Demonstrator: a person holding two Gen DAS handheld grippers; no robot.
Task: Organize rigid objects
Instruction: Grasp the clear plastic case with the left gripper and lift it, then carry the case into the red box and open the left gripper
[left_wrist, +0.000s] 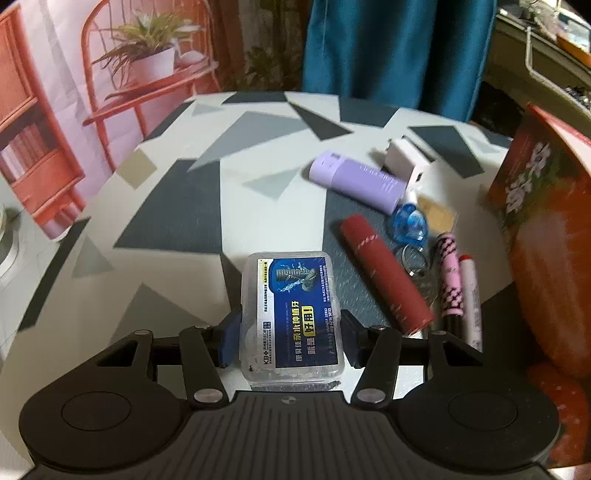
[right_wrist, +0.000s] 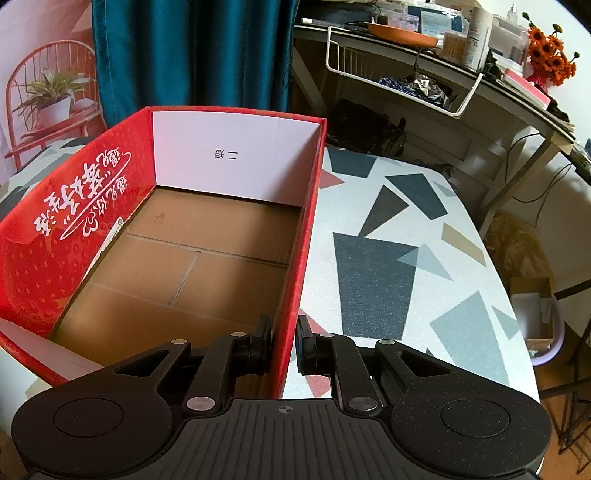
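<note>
Gripping a clear case (left_wrist: 291, 317), left hand-held gripper (left_wrist: 290, 341); right (right_wrist: 284, 345) pinches box wall (right_wrist: 301, 254).

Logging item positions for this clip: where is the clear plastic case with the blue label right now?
In the left wrist view, the clear plastic case sits low at centre, clamped between the left gripper fingers, just left of the dark red tube on the patterned table.

A clear plastic case with a blue label (left_wrist: 291, 314) sits between the left gripper (left_wrist: 290, 338) fingers, a dark red cylinder (left_wrist: 386, 271) to its right, a lilac tube (left_wrist: 356, 181) behind that, and the red cardboard box (left_wrist: 546, 229) rightmost.
</note>
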